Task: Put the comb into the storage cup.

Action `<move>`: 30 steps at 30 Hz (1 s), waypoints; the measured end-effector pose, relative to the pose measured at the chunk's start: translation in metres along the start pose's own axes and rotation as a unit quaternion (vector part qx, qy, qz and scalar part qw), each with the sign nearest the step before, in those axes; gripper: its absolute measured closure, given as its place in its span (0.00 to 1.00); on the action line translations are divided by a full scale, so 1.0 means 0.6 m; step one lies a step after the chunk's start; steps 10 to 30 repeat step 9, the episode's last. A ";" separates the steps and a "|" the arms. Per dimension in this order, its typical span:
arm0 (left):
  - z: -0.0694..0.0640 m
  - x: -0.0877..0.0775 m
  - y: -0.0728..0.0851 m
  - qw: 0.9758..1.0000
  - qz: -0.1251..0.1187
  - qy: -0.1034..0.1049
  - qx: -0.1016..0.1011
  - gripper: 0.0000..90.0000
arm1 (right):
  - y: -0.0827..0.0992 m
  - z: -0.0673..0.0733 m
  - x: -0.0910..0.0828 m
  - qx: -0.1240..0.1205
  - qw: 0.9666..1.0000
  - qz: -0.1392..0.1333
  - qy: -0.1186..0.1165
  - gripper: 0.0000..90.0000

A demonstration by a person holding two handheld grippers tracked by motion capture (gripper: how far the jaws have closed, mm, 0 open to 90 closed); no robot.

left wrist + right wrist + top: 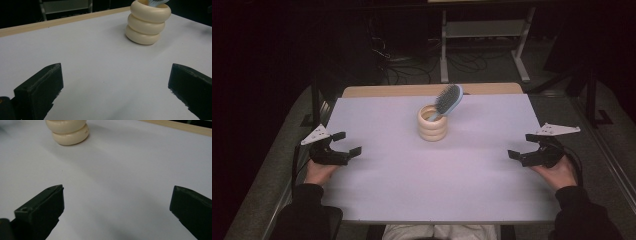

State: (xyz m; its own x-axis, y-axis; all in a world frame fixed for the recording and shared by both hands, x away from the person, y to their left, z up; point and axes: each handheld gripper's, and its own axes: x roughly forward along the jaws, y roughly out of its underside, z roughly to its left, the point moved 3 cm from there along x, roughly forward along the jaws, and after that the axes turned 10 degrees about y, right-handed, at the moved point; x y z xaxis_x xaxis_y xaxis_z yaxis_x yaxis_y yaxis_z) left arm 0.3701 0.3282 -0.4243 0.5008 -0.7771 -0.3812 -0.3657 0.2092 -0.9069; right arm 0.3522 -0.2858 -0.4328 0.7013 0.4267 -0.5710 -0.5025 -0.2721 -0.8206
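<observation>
The left gripper (347, 143) sits at the left edge of the table, its two black jaws spread wide with only bare white surface between them; it holds nothing. The right gripper (523, 146) mirrors it at the right edge, jaws equally wide apart and empty. Each is held from behind by a hand, the left hand (318, 172) and the right hand (557, 173), with dark sleeves coming in from the near side. A grey three-cornered plate rides on top of each gripper.

Between the two, toward the far middle of the white table (427, 185), stands a cream holder (432, 123) shaped like three stacked rings, well apart from both grippers. A blue hairbrush (447, 100) stands in it handle down, its bristled head leaning up and to the right above the rim. A pale wooden strip runs along the table's far edge. Beyond it, the floor is dark, with loose cables and the legs of a white frame.
</observation>
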 end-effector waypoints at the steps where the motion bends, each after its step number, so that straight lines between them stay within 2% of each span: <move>1: 0.000 0.000 0.000 1.000 0.000 0.001 0.000 0.00 | 0.003 0.001 0.000 -0.003 1.000 0.001 0.000 0.00; 9: -0.002 -0.002 -0.002 1.000 -0.009 0.011 -0.001 0.00 | 0.017 0.011 -0.011 -0.006 1.000 0.001 0.002 0.00; 30: -0.002 -0.002 -0.002 1.000 -0.009 0.011 -0.001 0.00 | 0.017 0.011 -0.011 -0.006 1.000 0.001 0.002 0.00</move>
